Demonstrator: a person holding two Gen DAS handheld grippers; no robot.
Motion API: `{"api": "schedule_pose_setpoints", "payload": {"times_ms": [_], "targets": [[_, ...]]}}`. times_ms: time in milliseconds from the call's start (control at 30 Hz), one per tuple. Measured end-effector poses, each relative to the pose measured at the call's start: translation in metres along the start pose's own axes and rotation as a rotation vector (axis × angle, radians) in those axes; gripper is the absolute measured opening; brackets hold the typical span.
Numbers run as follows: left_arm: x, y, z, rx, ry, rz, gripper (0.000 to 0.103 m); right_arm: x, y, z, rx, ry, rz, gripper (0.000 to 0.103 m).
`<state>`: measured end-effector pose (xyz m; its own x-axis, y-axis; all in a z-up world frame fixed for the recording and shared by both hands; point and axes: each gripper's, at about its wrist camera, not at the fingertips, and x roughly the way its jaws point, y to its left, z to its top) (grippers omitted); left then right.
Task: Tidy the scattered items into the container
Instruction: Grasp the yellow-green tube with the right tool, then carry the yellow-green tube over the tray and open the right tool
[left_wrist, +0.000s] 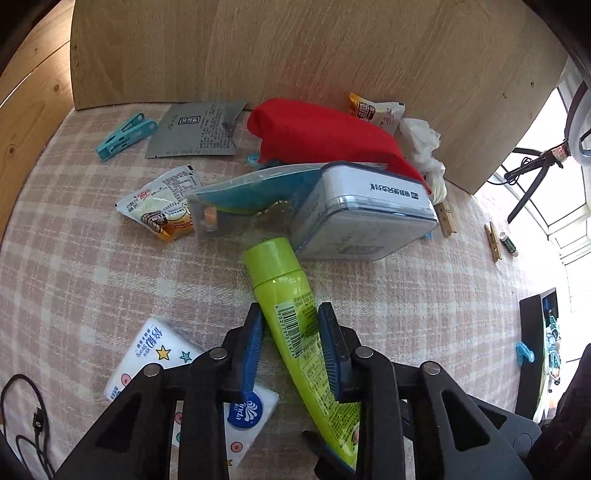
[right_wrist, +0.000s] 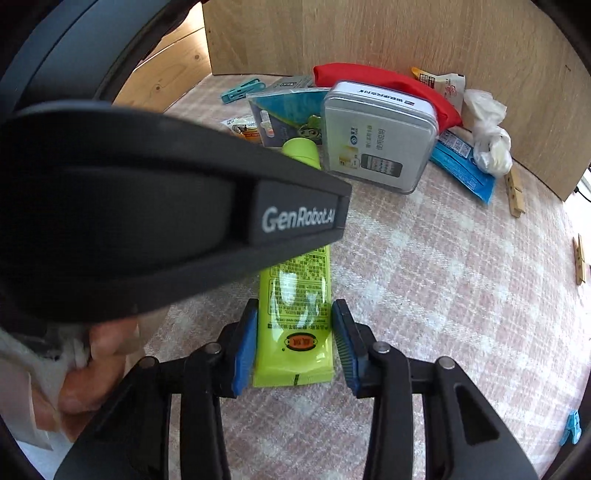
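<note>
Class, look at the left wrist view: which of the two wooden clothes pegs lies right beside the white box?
The left wooden peg, by the white box's right corner; the other peg lies apart, further right.

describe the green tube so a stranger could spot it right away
On the pink checked tablecloth, look in front of the white box near the wooden back wall. The lime green tube lies there between the left gripper fingers, the only bright green thing around.

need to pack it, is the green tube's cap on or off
On: the green tube has its cap fitted, pointing toward the white box.
</note>
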<state>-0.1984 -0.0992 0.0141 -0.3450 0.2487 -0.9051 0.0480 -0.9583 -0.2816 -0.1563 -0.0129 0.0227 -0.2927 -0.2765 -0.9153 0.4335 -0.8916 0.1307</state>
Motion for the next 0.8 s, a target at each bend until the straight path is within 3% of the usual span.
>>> {"api": "schedule_pose_setpoints", "payload": {"times_ms": [167,400,667,800], "targets": [[-0.004,-0.003,-0.009,-0.024,0.006,-0.028,0.020,-0.006,-0.018,-0.005,0.070,0.014,0.068,0.030],[-0.019,-0.028,-0.016,-0.008,-0.024,-0.030,0.020,-0.030,-0.031,-0.018,0.079,-0.014,0.066,0.023],[-0.045,-0.085,-0.017,0.096,-0.074,-0.058,0.020,-0.081,-0.068,-0.032,0.124,-0.083,0.027,0.022],[-0.048,-0.139,-0.010,0.159,-0.081,-0.091,0.020,-0.107,-0.098,-0.044,0.169,-0.106,-0.015,0.022]]}}
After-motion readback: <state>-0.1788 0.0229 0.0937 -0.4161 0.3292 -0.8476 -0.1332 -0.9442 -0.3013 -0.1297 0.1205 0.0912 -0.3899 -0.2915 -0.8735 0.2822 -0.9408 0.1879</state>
